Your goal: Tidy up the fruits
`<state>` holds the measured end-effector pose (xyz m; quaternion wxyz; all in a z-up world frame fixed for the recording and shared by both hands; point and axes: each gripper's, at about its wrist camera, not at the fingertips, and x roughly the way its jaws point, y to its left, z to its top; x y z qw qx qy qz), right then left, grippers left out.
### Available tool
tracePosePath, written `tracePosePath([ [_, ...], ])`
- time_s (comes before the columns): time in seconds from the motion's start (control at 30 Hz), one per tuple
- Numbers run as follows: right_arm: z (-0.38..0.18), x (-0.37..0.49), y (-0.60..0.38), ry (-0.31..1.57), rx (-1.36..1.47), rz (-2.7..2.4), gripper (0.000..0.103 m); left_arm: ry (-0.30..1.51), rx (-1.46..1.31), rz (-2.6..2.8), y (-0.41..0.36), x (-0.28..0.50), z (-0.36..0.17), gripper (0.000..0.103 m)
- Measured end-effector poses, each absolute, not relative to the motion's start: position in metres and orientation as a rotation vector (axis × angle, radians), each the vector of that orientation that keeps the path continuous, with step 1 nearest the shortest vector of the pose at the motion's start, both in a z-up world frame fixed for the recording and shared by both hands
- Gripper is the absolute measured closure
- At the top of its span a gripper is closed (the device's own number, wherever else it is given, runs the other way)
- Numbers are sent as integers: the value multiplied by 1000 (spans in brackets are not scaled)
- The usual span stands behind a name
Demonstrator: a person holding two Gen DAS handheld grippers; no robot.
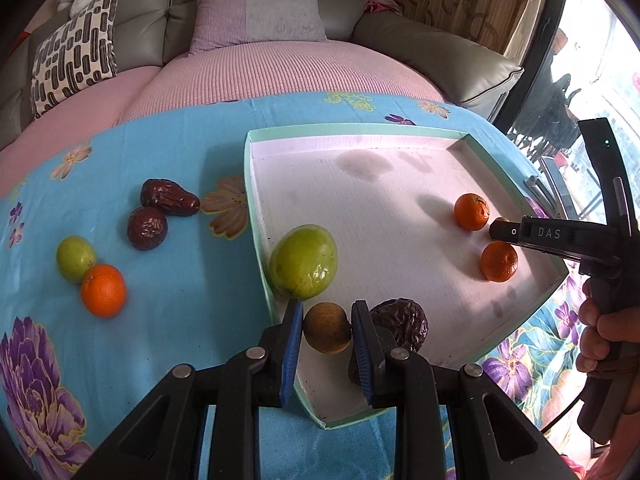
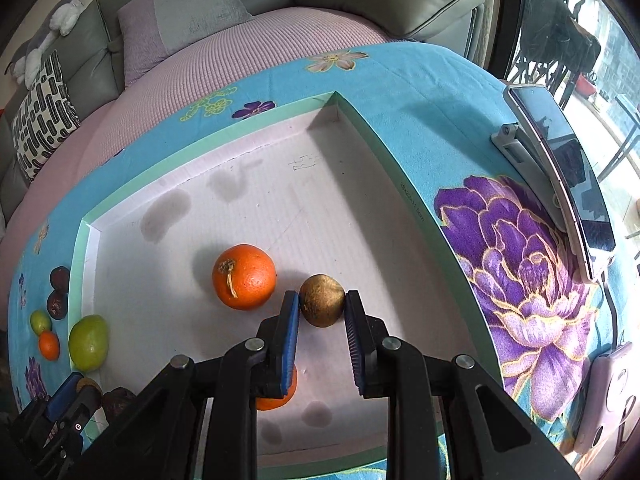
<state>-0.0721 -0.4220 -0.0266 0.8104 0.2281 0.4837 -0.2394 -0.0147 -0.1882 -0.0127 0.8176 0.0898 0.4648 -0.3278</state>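
A shallow white tray point(image 1: 356, 129) with a mint rim lies on the blue flowered cloth. My left gripper point(image 1: 327, 307) is shut on a small brown round fruit point(image 1: 327, 330) above the tray's near left corner. Beside it lie a wrinkled dark date point(image 1: 402, 326) and a large green fruit point(image 1: 303, 262). My right gripper point(image 2: 322, 296) is shut on another brown round fruit point(image 2: 322, 306) over the tray's right side. One tangerine point(image 2: 244, 276) lies just left of it, and a second point(image 2: 276, 398) is partly hidden under its left finger. On the cloth lie two dates point(image 1: 168, 198), a small green fruit point(image 1: 75, 258) and a tangerine point(image 1: 103, 290).
A phone on a stand point(image 2: 560, 168) and a pale pink device point(image 2: 612, 392) sit on the cloth right of the tray. A grey sofa with cushions point(image 1: 256, 8) and a pink cover stands beyond the table. A hand point(image 1: 604, 336) grips the right gripper's handle.
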Motion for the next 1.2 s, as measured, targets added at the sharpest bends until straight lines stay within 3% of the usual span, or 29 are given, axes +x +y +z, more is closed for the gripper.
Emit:
tracePosePath([
  [0.37, -28, -68, -423, 1054, 478, -518, 78, 1009, 199, -703, -189, -14, -14, 75],
  [0.47, -28, -68, -424, 1058, 478, -524, 73, 1011, 206, -706, -190, -14, -13, 73],
  [0.57, -24, -72, -424, 1054, 477, -537, 66, 1002, 199, -713, -189, -16, -8, 66],
  [0.63, -21, -73, -423, 1044, 474, -542, 64, 988, 188, -722, -187, -17, -3, 54],
  [0.73, -14, -75, -423, 1024, 470, -549, 50, 965, 178, -716, -183, -18, 7, 41],
  [0.9, -4, -77, -419, 980, 466, -530, 31, 902, 174, -650, -171, -13, 20, 29],
  [1.0, -1, -76, -414, 957, 469, -498, 27, 899, 154, -552, -155, -1, 20, 19],
  [1.2, 2, -65, -394, 941, 428, -438, 20, 959, 81, -324, -110, 31, 7, 14],
])
